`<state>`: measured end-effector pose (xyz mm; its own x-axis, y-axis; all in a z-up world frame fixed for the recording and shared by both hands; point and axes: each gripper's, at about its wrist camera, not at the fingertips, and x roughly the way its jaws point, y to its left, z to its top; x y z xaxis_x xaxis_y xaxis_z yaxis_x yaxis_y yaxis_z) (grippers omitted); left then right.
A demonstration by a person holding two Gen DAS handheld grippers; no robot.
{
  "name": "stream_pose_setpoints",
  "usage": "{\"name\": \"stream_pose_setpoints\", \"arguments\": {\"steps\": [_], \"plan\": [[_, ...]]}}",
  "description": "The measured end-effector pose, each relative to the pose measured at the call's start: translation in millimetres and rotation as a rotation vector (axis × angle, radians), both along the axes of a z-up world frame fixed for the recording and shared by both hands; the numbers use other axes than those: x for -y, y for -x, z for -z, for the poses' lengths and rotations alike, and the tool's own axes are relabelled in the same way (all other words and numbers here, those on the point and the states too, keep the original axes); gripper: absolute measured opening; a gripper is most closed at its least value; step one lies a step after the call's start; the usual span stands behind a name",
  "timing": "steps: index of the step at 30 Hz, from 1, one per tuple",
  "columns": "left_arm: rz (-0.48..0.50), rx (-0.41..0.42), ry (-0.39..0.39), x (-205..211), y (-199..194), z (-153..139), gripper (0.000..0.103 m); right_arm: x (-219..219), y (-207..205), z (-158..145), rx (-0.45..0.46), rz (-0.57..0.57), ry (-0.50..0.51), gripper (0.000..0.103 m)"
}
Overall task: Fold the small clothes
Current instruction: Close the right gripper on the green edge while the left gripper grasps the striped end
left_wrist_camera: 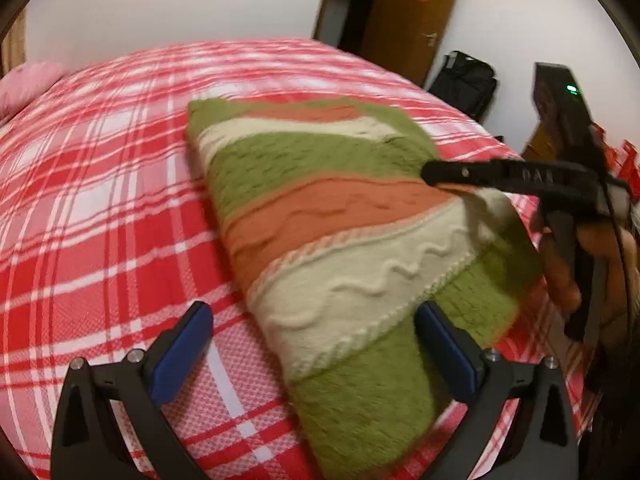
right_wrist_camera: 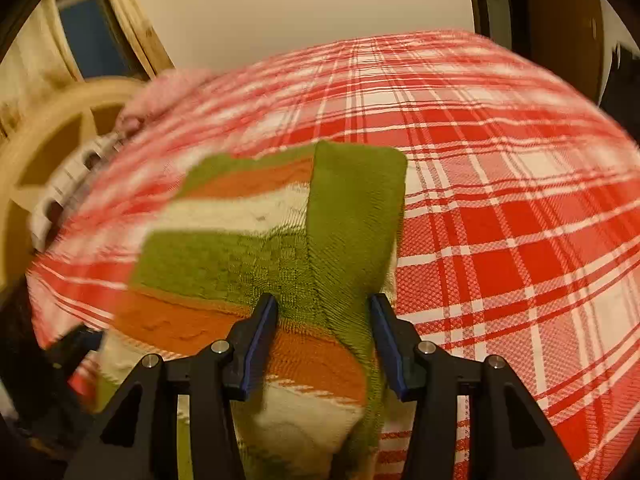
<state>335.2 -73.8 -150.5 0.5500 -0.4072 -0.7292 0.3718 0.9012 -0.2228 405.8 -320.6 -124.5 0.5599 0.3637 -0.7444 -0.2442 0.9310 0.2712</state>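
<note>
Two tongs work over one small knitted sweater [left_wrist_camera: 320,216], which lies on a bed [left_wrist_camera: 100,200] covered in a red and white plaid sheet. At the far left of the left wrist view a pink pillow [left_wrist_camera: 24,84] sits at the bed's edge. Next comes the left tongs [left_wrist_camera: 314,332], their blue-padded jaws spread wide and empty, one pad over the sheet and the other beside the sweater's near green hem. The sweater itself is banded in fuzzy green, rust orange and cream, with a raised wavy cable across the cream stripe; it looks soft, light and limp, likely to sag and stretch wherever it is lifted. Further right, the right tongs [right_wrist_camera: 322,308] stand half open astride a green sleeve [right_wrist_camera: 356,208] folded over the body; whether the pads press the knit is unclear. My judgement is that a doubled edge or hem gives the surest hold, since the loose knit would slide off a shallow pinch.
</note>
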Motion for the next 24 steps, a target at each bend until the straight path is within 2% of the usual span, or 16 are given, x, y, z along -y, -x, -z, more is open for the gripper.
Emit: {"name": "stream_pose_setpoints", "arguments": {"steps": [5,8,12,16,19,24], "plan": [[-0.035,-0.058,0.070,-13.4,-8.2,4.5,0.103,39.1,-10.1,-4.0,0.019,0.084,-0.068,0.051],[-0.046,-0.050,0.056,-10.9,-9.0,1.6,0.103,48.6,-20.2,-1.3,0.013,0.123,-0.076,0.055],[-0.072,-0.021,0.065,-9.8,-13.8,-4.7,0.103,40.2,-41.1,5.0,-0.023,0.067,-0.109,0.058],[-0.069,-0.059,0.090,-7.9,-25.2,-1.7,0.103,38.6,-68.0,11.8,-0.059,0.042,-0.170,0.059],[-0.066,-0.081,0.105,-7.3,-27.3,4.0,0.103,38.6,-86.1,18.2,-0.065,0.042,-0.176,0.058],[-0.052,-0.085,0.110,-4.0,-27.7,5.5,0.103,45.6,-105.8,32.1,-0.109,0.033,-0.285,0.058]]}}
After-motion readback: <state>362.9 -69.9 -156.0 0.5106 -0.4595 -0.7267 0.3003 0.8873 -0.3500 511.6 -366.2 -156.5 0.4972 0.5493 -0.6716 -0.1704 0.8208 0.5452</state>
